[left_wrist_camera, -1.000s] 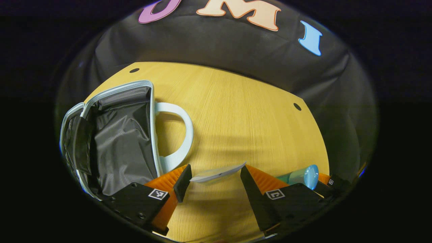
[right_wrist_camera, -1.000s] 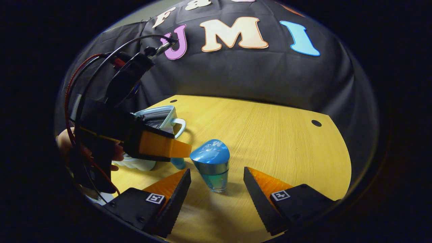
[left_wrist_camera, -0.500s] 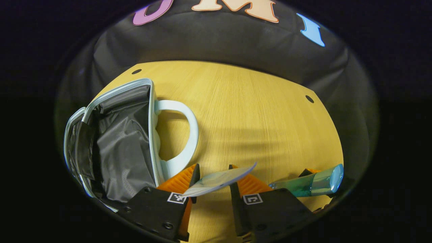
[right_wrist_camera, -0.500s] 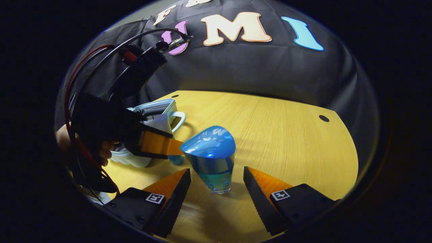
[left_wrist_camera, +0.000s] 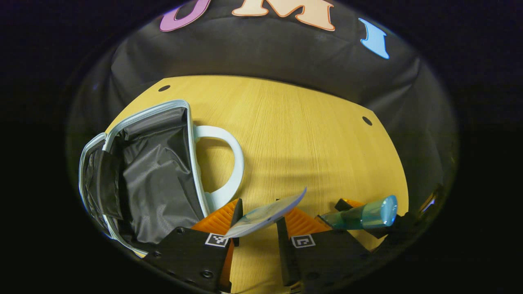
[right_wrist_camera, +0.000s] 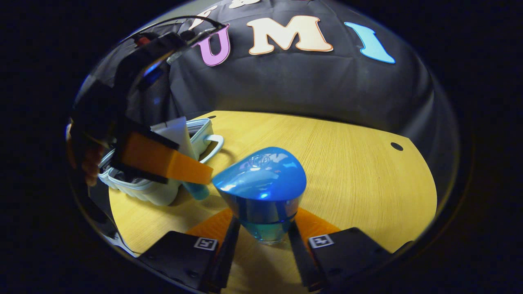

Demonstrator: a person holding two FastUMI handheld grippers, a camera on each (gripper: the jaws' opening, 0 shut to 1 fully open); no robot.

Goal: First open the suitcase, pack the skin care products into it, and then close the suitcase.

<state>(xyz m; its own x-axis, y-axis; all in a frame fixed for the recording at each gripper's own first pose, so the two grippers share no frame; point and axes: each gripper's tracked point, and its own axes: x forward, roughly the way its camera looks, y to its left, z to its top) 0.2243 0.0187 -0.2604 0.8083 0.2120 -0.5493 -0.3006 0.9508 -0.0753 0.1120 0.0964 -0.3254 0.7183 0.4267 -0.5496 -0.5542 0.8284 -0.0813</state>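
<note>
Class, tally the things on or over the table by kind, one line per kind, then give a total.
Suitcases: 1, the open suitcase
Tubes: 1, the white tube in the left gripper
Bottles: 1, the blue bottle in the right gripper
Total: 3

I worked in a staged recording booth rather than a lived-in room. A black cloth wall (right_wrist_camera: 306, 85) hung in folds close behind a bare, rounded wooden table (left_wrist_camera: 302, 134) with small dark holes near its edge, and cables (right_wrist_camera: 175, 22) ran from the handheld rig.
</note>
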